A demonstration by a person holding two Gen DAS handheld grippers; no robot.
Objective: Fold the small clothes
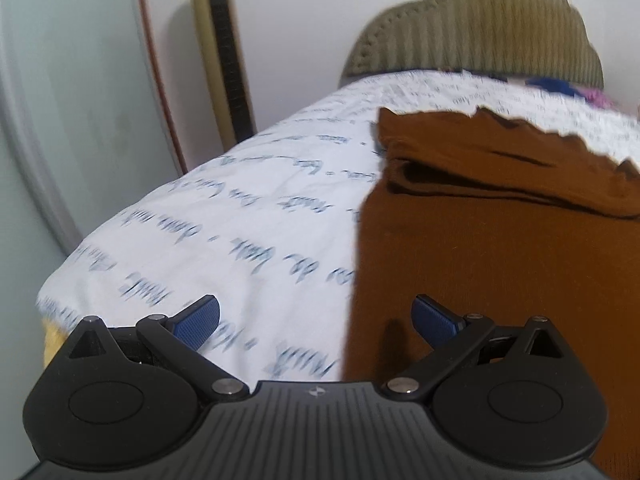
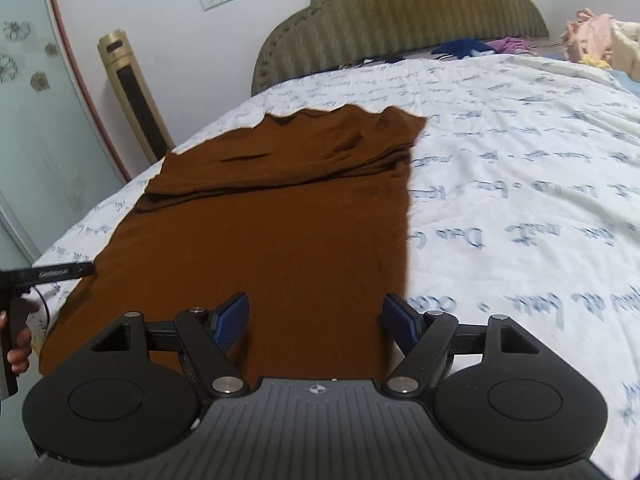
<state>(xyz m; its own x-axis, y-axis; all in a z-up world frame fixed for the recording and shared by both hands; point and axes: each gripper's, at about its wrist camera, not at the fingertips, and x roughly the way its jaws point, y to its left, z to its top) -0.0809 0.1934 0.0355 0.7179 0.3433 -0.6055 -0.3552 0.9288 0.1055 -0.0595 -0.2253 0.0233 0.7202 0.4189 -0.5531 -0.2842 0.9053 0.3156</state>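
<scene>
A brown garment (image 2: 272, 220) lies flat on the bed, its far part folded over into a thicker band (image 2: 288, 160). It also shows in the left wrist view (image 1: 500, 240), filling the right side. My left gripper (image 1: 316, 318) is open and empty, straddling the garment's left edge near its near end. My right gripper (image 2: 316, 316) is open and empty, just above the garment's near right edge. The left gripper's tool also shows in the right wrist view (image 2: 52, 272) at the garment's left edge.
The bed has a white sheet with blue script (image 2: 520, 200) and an olive ribbed headboard (image 2: 400, 12). Loose clothes (image 2: 592, 40) lie at the far right by the headboard. A gold tower fan (image 2: 132, 92) and a glass panel (image 1: 60, 100) stand left of the bed.
</scene>
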